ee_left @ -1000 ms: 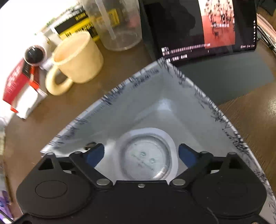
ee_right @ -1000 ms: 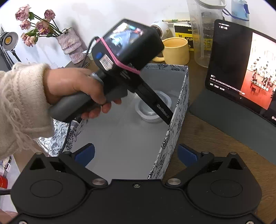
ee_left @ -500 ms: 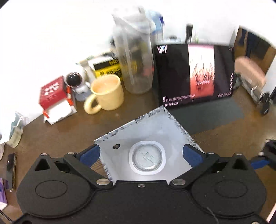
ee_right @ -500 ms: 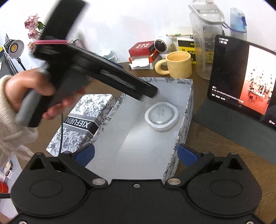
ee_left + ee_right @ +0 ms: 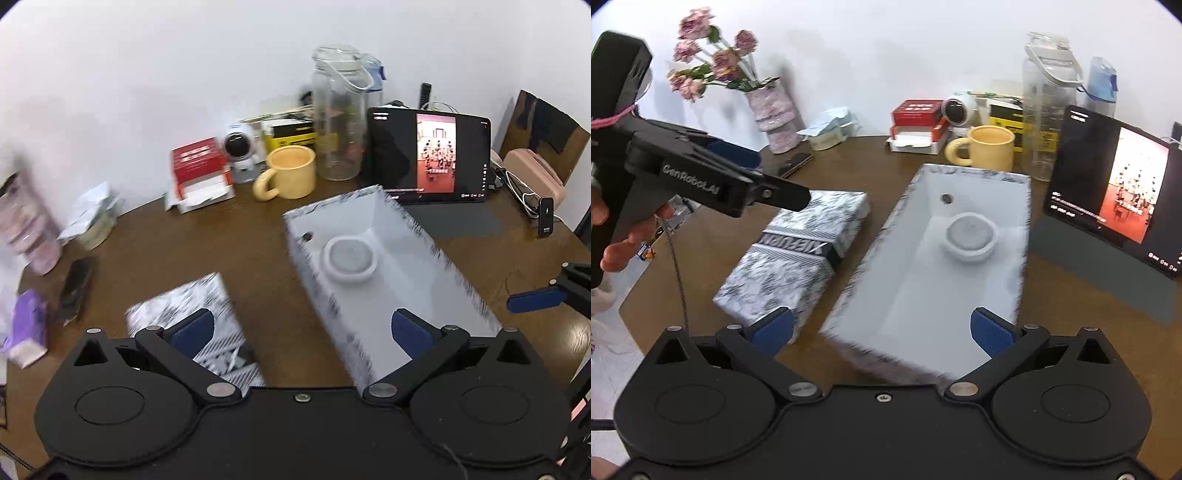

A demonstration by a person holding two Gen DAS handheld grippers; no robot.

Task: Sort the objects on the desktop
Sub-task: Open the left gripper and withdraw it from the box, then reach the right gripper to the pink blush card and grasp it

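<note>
Here we hold both grippers above the wooden desk [image 5: 1089, 325], empty-handed: the left gripper [image 5: 301, 328] has its fingers spread wide, and the right gripper [image 5: 882, 328] is likewise released, grasping nothing. The open patterned box [image 5: 857, 273] sits mid-desk, its long axis running away from us toward the yellow mug [image 5: 991, 151]. Inside, near its far end, lies a round white container [image 5: 969, 236], flat side up. Just left of the box, roughly parallel, lies its patterned lid [image 5: 798, 251]. We judge the lid light, stiff cardboard, a bit slick, best pinched across its narrow width near one end. The container looks like light plastic, graspable by its rim.
</note>
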